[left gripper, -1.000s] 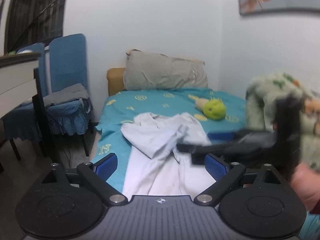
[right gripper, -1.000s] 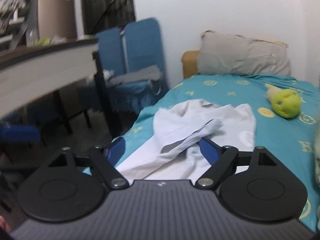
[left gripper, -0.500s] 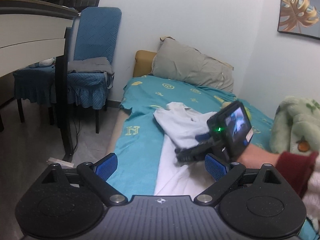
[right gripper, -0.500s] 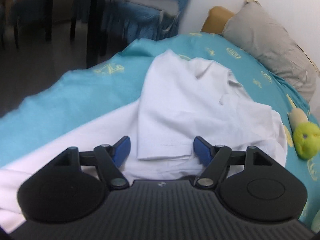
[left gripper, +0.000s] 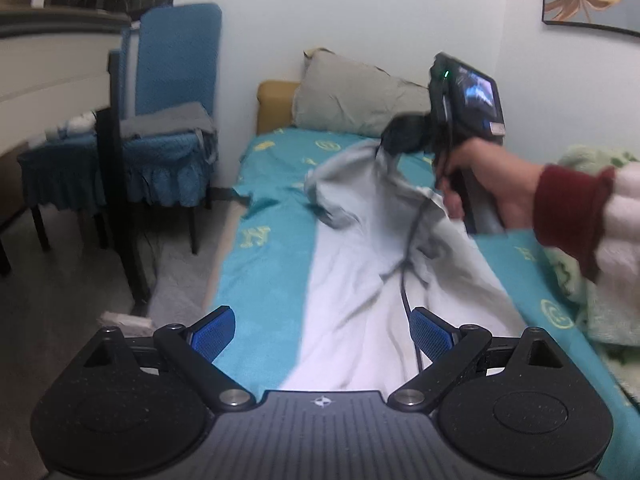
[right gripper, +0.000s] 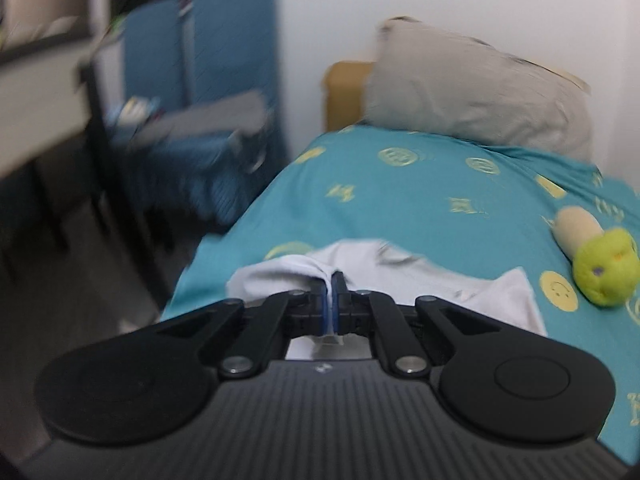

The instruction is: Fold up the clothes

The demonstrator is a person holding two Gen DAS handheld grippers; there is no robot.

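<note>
A white garment (left gripper: pixel 360 280) lies lengthwise on the teal bed sheet (left gripper: pixel 264 264). My right gripper (right gripper: pixel 330 280) is shut on a fold of this white garment (right gripper: pixel 280 276), the cloth pinched between its blue pads. In the left wrist view the right gripper (left gripper: pixel 384 148), held by a hand (left gripper: pixel 488 176) in a dark red cuff, lifts the garment's far end above the bed. My left gripper (left gripper: pixel 320 330) stands open over the near end of the garment, its blue pads (left gripper: pixel 212 330) apart with nothing gripped.
A grey pillow (left gripper: pixel 352 96) leans on the headboard. A green plush toy (right gripper: pixel 600 260) lies on the sheet at right. Blue chairs (left gripper: pixel 168 128) and a desk (left gripper: pixel 52 64) stand left of the bed. A fleecy patterned blanket (left gripper: pixel 592 280) is piled at right.
My right gripper came down on the garment, closed on a fold and lifted it toward the pillow. The left gripper sank a little and stayed open.
</note>
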